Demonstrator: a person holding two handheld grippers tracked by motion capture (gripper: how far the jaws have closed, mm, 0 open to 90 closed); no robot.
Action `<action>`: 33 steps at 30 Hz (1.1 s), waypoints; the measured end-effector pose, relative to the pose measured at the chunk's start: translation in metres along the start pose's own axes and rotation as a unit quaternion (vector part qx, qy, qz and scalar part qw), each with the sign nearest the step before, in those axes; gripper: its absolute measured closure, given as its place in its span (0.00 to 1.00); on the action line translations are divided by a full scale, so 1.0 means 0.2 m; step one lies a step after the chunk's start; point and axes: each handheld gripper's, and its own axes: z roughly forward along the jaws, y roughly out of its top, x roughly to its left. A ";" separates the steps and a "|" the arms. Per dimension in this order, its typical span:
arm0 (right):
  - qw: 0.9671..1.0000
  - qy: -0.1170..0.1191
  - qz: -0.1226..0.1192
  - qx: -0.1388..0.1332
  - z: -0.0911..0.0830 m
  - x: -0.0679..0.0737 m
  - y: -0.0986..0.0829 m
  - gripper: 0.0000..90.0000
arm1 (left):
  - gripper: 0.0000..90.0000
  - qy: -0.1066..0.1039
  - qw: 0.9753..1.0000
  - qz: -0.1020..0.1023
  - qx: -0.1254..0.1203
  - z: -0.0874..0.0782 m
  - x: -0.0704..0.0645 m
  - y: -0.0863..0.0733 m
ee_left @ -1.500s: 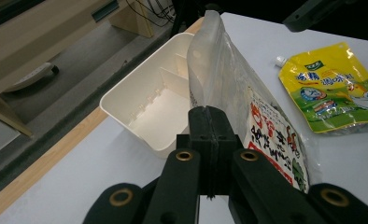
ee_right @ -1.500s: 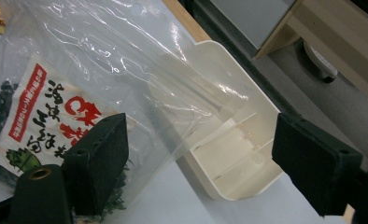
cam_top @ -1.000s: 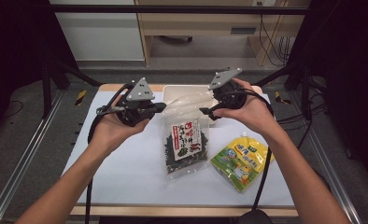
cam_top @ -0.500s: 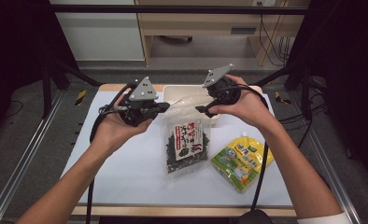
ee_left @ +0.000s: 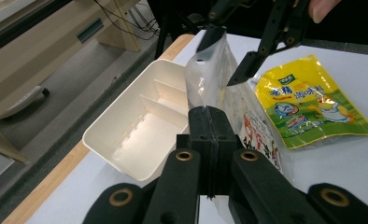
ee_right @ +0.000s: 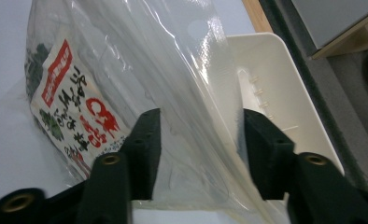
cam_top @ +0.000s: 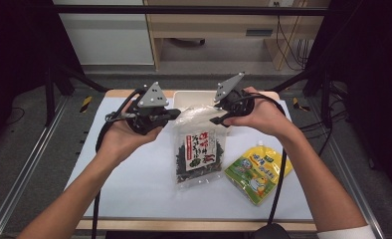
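Observation:
A clear bag of dark seaweed (cam_top: 199, 158) with a red and white label lies mid-table, its empty top edge pulled up. My left gripper (cam_top: 176, 115) is shut on that clear top; in the left gripper view the jaws (ee_left: 209, 125) meet on the film of the seaweed bag (ee_left: 209, 79). My right gripper (cam_top: 215, 119) is open at the other side of the top. In the right gripper view its open jaws (ee_right: 201, 136) straddle the clear film, and the bag's label (ee_right: 79, 109) shows beyond. The right gripper (ee_left: 229, 51) also appears open in the left gripper view.
A white divided tray (cam_top: 186, 98) stands at the table's far edge just behind the bag; its compartments (ee_left: 140, 123) are bare. A yellow pouch (cam_top: 257, 169) lies flat to the right of the bag. Cables trail from both grippers.
The right gripper has moved left and down, bringing its open jaws around the bag's top. The bag's top edge has risen off the table in the left gripper.

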 end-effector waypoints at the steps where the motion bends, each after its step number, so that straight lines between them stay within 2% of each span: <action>1: 1.000 0.001 0.000 0.002 -0.01 0.00 0.00 0.68 | 1.00 0.001 1.000 -0.002 0.000 0.00 0.00 0.00; 8: 1.000 0.012 0.005 0.000 -0.05 0.00 -0.02 0.89 | 1.00 0.007 1.000 -0.011 0.003 0.02 0.03 -0.02; 12: 1.000 0.014 -0.006 0.010 -0.06 0.01 -0.01 0.92 | 1.00 0.013 1.000 -0.014 0.006 0.03 0.04 -0.03; 20: 1.000 0.018 -0.012 0.014 -0.07 0.02 0.00 0.94 | 0.99 0.021 0.999 -0.028 -0.001 0.03 0.07 -0.05; 21: 1.000 0.019 -0.015 0.013 -0.07 0.02 0.00 0.95 | 0.82 0.024 0.999 -0.034 -0.003 0.04 0.08 -0.06; 22: 1.000 0.019 -0.015 0.013 -0.07 0.02 0.00 0.95 | 0.82 0.029 0.999 -0.040 -0.004 0.04 0.08 -0.06; 23: 1.000 0.019 -0.013 0.014 -0.08 0.02 0.00 0.95 | 0.71 0.035 0.999 -0.040 -0.010 0.04 0.08 -0.07; 24: 1.000 0.019 -0.013 0.014 -0.08 0.02 0.00 0.95 | 0.71 0.038 0.998 -0.039 -0.012 0.04 0.08 -0.08; 25: 1.000 0.019 -0.011 0.014 -0.08 0.02 0.00 0.95 | 0.66 0.042 0.998 -0.043 -0.018 0.04 0.08 -0.08; 26: 1.000 0.019 -0.003 0.013 -0.10 0.02 -0.01 0.95 | 0.55 0.048 0.997 -0.050 -0.024 0.04 0.08 -0.09; 28: 1.000 0.019 -0.001 0.012 -0.11 0.02 -0.01 0.96 | 0.53 0.053 0.997 -0.055 -0.033 0.03 0.09 -0.11; 31: 1.000 0.017 0.014 0.004 -0.14 0.02 -0.01 0.97 | 0.39 0.057 0.996 -0.066 -0.035 0.02 0.09 -0.13; 33: 1.000 0.008 0.023 -0.003 -0.19 0.02 -0.01 0.97 | 0.29 0.059 0.995 -0.077 -0.038 0.01 0.10 -0.16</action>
